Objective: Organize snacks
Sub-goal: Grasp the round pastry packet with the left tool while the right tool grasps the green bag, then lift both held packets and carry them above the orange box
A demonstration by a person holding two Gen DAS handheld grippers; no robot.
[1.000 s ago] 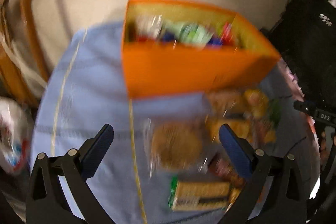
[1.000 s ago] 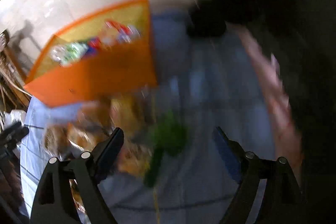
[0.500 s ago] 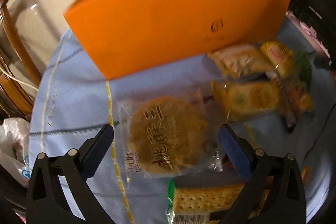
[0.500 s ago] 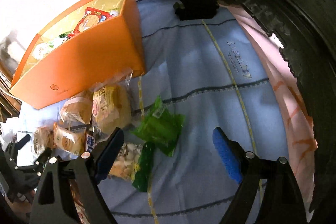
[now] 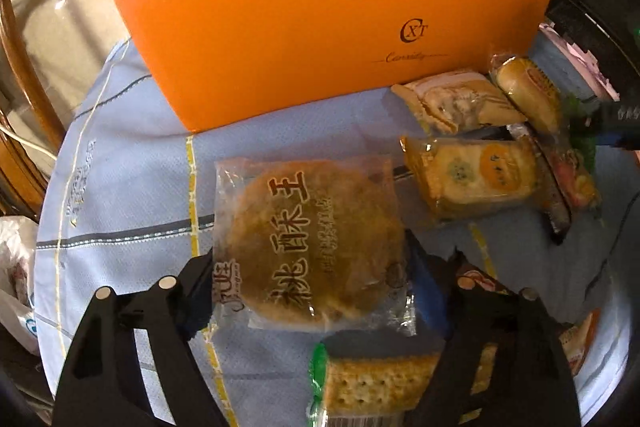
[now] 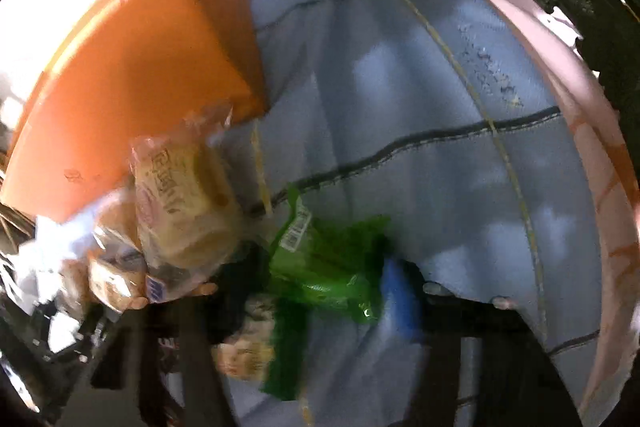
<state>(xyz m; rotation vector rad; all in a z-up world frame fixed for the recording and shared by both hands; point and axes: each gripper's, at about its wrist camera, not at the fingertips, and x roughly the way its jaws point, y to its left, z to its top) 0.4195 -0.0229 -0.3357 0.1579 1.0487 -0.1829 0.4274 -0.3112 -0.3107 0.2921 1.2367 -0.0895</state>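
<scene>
An orange box (image 5: 320, 27) stands at the back of the blue cloth (image 5: 132, 195). In front of it lies a round brown cookie in a clear packet (image 5: 312, 235). My left gripper (image 5: 310, 291) is closing on this packet, and its pads touch both side edges. The right wrist view is blurred. There a green snack packet (image 6: 332, 267) sits crumpled between the closing jaws of my right gripper (image 6: 320, 279), with the blue pad against its right edge. The orange box (image 6: 140, 87) is at the upper left there.
A cracker packet (image 5: 376, 383) lies under my left fingers. Bread and cake packets (image 5: 472, 179) are piled right of the cookie, and another wrapped bread (image 6: 184, 203) lies left of the green packet. A wooden chair (image 5: 24, 99) and a white bag (image 5: 16, 267) stand off the table's left.
Both grippers came down toward the table and their jaws narrowed. The left now brackets the cookie packet, and the right brackets the green packet. The orange box's inside has dropped out of sight.
</scene>
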